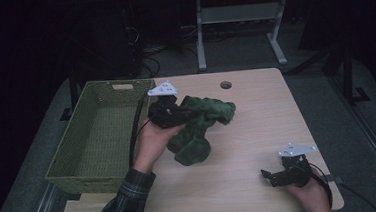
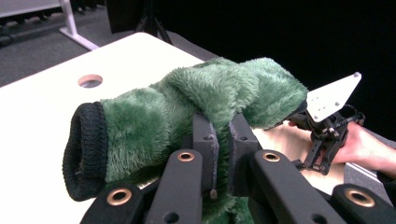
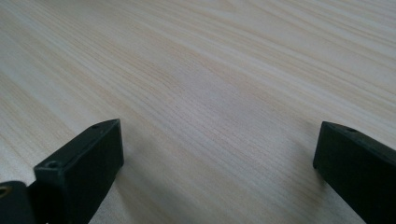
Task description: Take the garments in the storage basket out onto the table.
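Green plush garment (image 1: 200, 127), fuzzy, black ribbed cuff at one end, pinched tight in the left tool (image 1: 172, 113), jaws nearly together on a fold of it. Draped from that tool, lower part resting on the pale wooden bench (image 1: 256, 111). Woven green basket (image 1: 100, 134) just beside the left tool, on its far side from the garment. Right tool (image 1: 267, 175) well apart, low over bare bench, jaws spread wide, nothing between them.
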Demonstrator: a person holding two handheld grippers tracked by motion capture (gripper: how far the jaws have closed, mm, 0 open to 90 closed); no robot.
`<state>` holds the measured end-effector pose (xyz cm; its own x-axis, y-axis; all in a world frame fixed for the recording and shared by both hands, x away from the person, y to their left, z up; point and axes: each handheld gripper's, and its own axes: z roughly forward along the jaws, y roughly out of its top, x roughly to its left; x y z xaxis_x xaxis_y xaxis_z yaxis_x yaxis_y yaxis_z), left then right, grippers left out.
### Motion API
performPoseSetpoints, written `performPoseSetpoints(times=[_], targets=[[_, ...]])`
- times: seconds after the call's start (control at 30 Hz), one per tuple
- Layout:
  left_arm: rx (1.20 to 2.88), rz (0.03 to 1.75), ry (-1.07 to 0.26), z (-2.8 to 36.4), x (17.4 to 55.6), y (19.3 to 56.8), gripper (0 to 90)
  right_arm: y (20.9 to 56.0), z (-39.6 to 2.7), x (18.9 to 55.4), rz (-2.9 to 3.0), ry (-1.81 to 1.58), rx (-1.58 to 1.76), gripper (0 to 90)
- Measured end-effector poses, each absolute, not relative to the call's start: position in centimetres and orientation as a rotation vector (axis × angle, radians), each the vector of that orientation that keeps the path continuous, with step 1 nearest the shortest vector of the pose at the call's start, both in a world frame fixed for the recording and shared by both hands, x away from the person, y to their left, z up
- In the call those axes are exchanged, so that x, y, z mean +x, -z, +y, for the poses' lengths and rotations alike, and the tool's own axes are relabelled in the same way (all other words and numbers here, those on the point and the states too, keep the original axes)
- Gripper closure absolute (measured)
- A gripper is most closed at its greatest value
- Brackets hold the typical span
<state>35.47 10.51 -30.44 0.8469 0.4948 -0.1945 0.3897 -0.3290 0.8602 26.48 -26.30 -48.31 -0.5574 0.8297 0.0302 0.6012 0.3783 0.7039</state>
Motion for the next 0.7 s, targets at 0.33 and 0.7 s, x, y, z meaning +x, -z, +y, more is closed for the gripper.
performPoseSetpoints(times=[0.33, 0.7], targets=[[2.022, 0.666, -0.109, 7.2, 35.1, 34.4, 84.2, 48.3, -26.3, 26.5, 2.318, -0.976, 1.247, 1.3], [2.072, 0.688, -0.021, 3.5, 35.6, 39.8, 83.8, 48.3, -26.3, 26.5, 2.321, -0.974, 1.244, 1.3]])
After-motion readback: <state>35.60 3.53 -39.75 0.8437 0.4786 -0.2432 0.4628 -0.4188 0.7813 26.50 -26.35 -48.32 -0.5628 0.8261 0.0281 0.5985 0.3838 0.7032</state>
